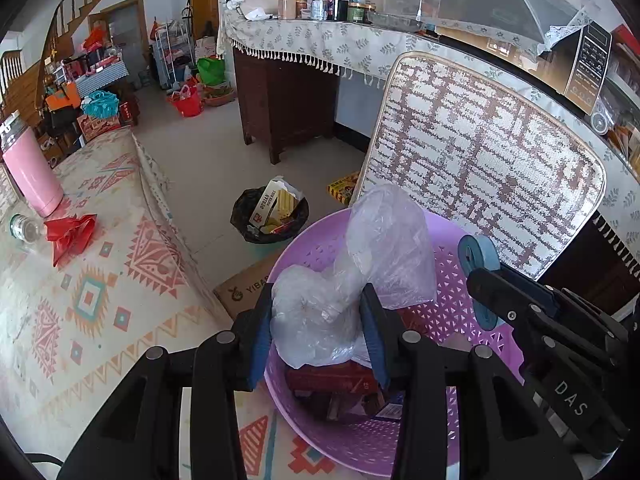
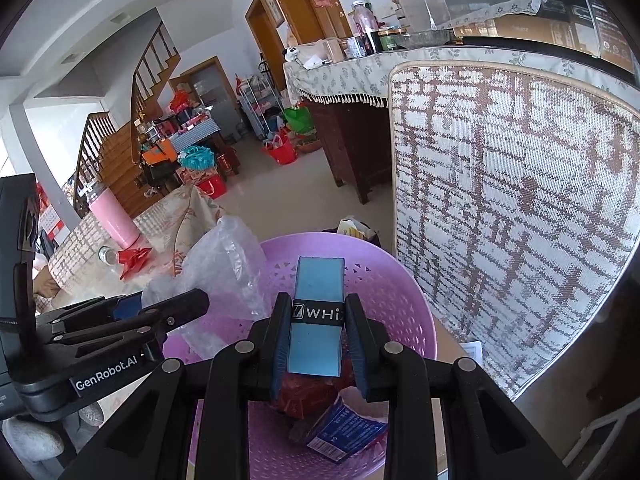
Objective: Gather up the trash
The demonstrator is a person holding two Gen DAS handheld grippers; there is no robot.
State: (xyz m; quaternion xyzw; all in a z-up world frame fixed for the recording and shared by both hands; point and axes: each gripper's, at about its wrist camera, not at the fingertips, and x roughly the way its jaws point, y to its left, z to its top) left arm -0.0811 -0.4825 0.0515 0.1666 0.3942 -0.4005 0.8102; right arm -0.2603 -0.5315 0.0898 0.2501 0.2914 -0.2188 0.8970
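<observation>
A pale purple basket (image 1: 452, 304) with triangle-shaped holes is holding a clear, cloudy plastic bag (image 1: 320, 320), a dark red packet (image 2: 308, 394) and a blue wrapper (image 2: 344, 428). A light blue roll (image 2: 318, 320) is wearing a black band with white letters. Near the far edge of the cream table cloth (image 1: 100, 280), which is showing orange, pink and teal diamond patterns, a pink tumbler (image 1: 30, 172) and a crumpled red wrapper (image 1: 70, 234) are standing out.

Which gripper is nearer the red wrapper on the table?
Left. The left gripper hangs over the purple basket beside the table; the right gripper is farther from the red wrapper.
</observation>
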